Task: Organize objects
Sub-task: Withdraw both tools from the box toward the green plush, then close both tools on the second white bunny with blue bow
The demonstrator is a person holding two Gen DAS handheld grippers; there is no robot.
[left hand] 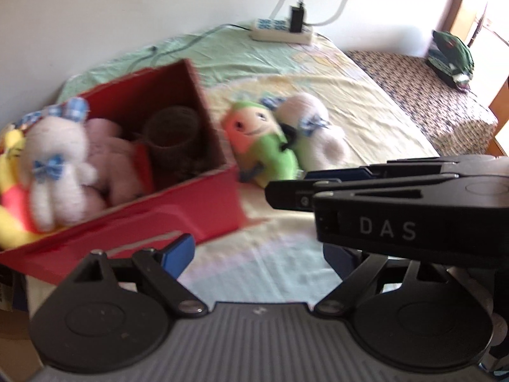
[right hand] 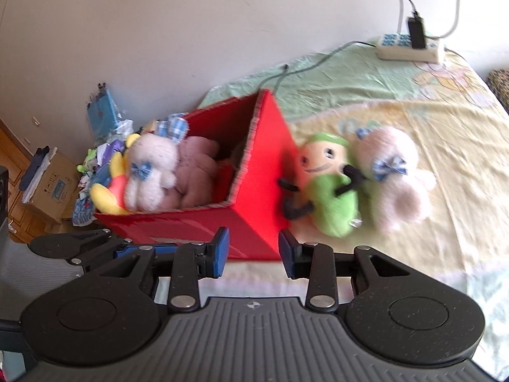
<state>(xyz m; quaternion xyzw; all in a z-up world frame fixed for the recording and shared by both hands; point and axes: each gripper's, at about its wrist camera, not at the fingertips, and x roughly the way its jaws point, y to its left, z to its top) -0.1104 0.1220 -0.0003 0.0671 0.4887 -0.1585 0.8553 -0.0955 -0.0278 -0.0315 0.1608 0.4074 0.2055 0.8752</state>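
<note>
A red box (left hand: 178, 210) stands on the bed and holds a white bunny with blue bows (left hand: 54, 162), a pink plush (left hand: 111, 162), a yellow plush (left hand: 12, 222) and a brown basket (left hand: 171, 133). Right of the box lie a green-and-orange doll (left hand: 257, 140) and a second white bunny (left hand: 318, 127). My left gripper (left hand: 257, 254) is open and empty, low in front of the box. The right gripper (left hand: 292, 200) reaches in from the right, near the doll. In the right wrist view, the right gripper (right hand: 254, 251) is open at the box's (right hand: 254, 175) near corner, with the doll (right hand: 331, 187) and bunny (right hand: 397, 184) beyond.
A power strip (left hand: 280, 30) with a black charger and cables lies at the bed's far edge by the wall. A patterned mattress (left hand: 429, 95) with a green bag (left hand: 451, 54) sits to the right. A cardboard box (right hand: 54, 184) and clutter sit off the bed's left side.
</note>
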